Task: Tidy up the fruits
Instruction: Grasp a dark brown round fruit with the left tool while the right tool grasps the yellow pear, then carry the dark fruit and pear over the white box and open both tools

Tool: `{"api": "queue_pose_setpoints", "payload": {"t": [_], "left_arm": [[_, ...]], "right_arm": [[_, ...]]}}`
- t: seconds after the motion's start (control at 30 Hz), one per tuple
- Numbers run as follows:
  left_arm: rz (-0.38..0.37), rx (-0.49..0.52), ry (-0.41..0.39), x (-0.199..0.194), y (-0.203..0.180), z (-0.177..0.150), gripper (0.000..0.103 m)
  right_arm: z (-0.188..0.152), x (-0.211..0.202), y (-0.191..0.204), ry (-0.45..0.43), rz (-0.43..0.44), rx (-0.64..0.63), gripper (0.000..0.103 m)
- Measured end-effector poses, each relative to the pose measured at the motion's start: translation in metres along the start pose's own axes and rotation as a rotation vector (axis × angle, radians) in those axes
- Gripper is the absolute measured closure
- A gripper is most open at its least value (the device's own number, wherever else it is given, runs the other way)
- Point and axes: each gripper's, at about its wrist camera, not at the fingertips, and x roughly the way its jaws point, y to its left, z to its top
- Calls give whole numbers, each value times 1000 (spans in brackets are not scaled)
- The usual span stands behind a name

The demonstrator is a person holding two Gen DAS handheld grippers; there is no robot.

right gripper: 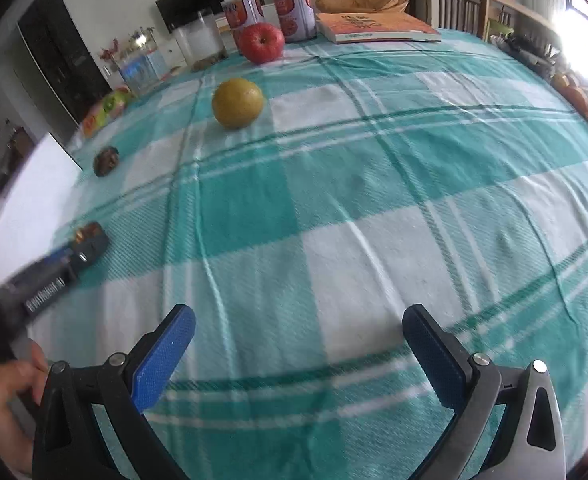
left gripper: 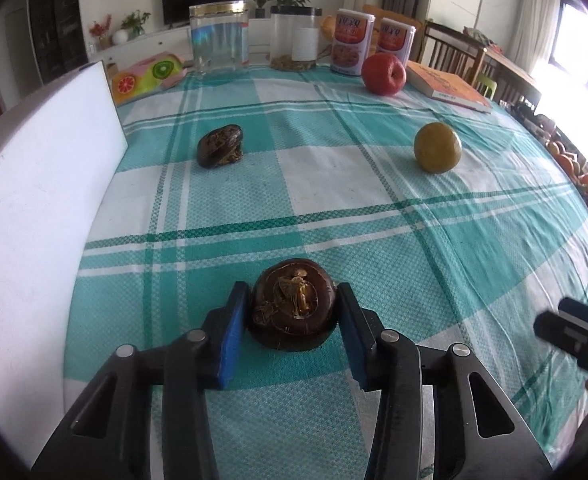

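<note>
Gripping dark fruit (left gripper: 292,305) squarely between left gripper (left gripper: 292,322) pads, clenched on both flanks; lifting straight, keeping squeeze gentle; right gripper (right gripper: 298,346) spread wide, empty, nothing between its fingers.

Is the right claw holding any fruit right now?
No. The right claw is wide open over bare tablecloth, nothing between its blue pads.

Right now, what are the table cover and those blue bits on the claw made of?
The table cover looks like woven cloth: matte, wrinkled, with visible weave. The blue pads on the right claw look like rubber or foam, with a dimpled, dull surface; hard to say which.
</note>
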Motion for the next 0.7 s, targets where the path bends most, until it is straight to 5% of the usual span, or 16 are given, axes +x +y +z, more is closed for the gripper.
{"api": "queue_pose_setpoints", "payload": {"t": [0.1,0.3,0.33,0.47,0.7], "left_arm": [[-20,-21,-11,-12,2,-3,58],[-60,-37,-19,-39,8,-12,58],[-65,-37,-18,-43,8,-14,58],[-92,-35,2,-50,7,-21,58],[-186,-45,2,-76,-1,-28,58]], "right_arm": [[47,16,21,-77,-11,-73,0],[103,88,48,2,-10,-96,8],[107,96,51,10,-19,-104,9],[113,105,54,22,-65,-127,54],[89,63,26,-7,46,-29,55]]}}
